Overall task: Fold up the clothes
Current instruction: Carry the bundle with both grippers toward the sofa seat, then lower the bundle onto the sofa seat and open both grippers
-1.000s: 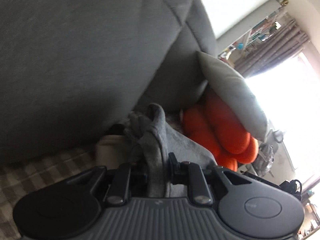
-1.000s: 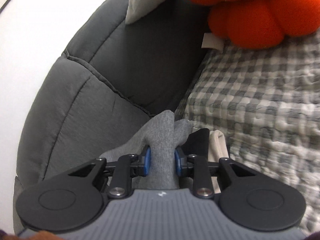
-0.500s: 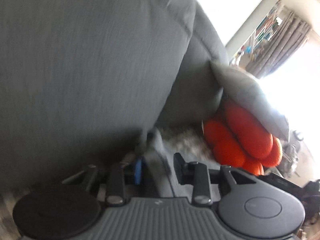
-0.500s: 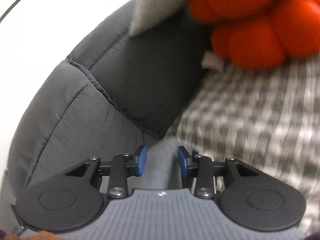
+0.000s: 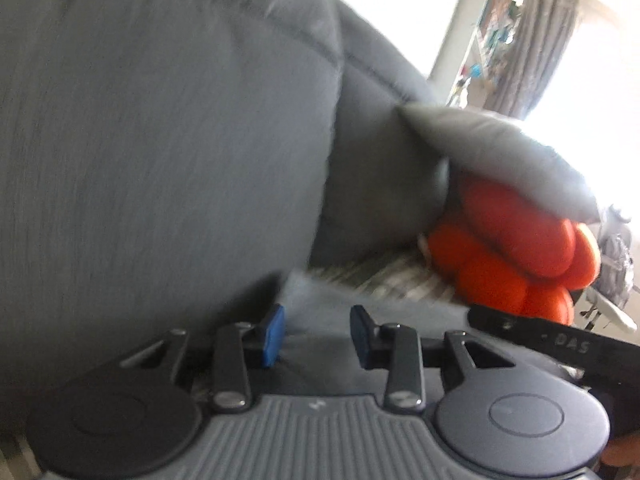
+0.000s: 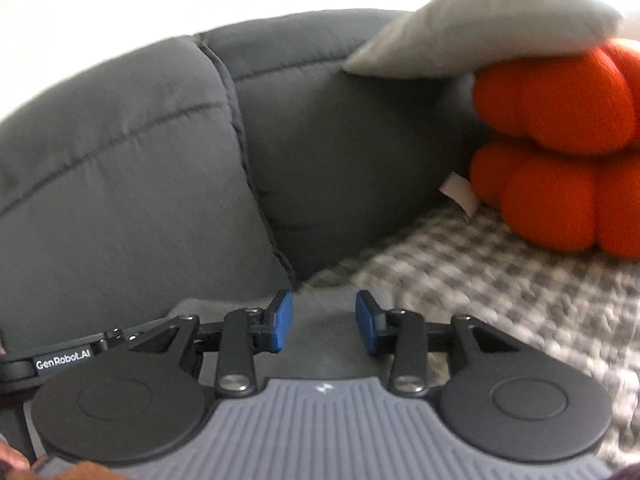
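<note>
A grey garment [image 5: 320, 320] lies low on the sofa seat, just beneath and ahead of my left gripper [image 5: 318, 334]. That gripper is open, its blue pads apart with nothing pinched between them. In the right wrist view the same grey garment [image 6: 324, 320] shows between and under my right gripper [image 6: 324, 326], which is also open and holds nothing. Most of the cloth is hidden under both gripper bodies. The other gripper's black arm [image 5: 560, 344] crosses the left view at lower right.
The dark grey sofa backrest [image 6: 160, 160] rises close ahead. An orange knotted cushion [image 6: 560, 152] sits under a light grey pillow [image 6: 480, 20] at the right. A checkered throw [image 6: 500, 280] covers the seat. A bright window and curtains [image 5: 532, 32] stand beyond.
Both grippers were shut on the grey garment a second ago. Their jaws have since spread and let it go, and the cloth has dropped low onto the seat. Both views have swung.
</note>
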Motion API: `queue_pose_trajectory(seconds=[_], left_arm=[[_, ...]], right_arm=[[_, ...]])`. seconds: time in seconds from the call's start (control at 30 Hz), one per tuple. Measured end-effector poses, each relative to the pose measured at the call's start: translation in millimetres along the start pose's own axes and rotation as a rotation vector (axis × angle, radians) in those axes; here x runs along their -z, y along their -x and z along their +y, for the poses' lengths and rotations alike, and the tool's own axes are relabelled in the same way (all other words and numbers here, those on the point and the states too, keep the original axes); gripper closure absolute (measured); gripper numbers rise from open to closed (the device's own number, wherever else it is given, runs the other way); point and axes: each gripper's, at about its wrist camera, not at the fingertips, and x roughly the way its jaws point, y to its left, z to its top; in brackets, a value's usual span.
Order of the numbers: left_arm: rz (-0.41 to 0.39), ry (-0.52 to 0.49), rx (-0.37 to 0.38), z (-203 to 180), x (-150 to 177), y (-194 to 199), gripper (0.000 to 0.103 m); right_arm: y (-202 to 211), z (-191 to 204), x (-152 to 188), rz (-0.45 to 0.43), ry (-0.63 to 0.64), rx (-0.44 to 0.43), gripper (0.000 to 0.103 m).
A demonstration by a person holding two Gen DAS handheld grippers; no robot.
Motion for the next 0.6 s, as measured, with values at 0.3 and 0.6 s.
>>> queue_pose_trajectory(seconds=[0.3,0.6], left_arm=[[0.027,0.06,-0.011,5.9,-1.3,-3.1,0.059],[0.024,-0.018,-0.097,-27.7,-16.4,40.2,0.053]], right_arm=[[-2.4,-13.5,19.7,0.01,-0.015,0.039,0.064],[35.6,7.9,1.8,0.035,0.005,0.046,0.059]])
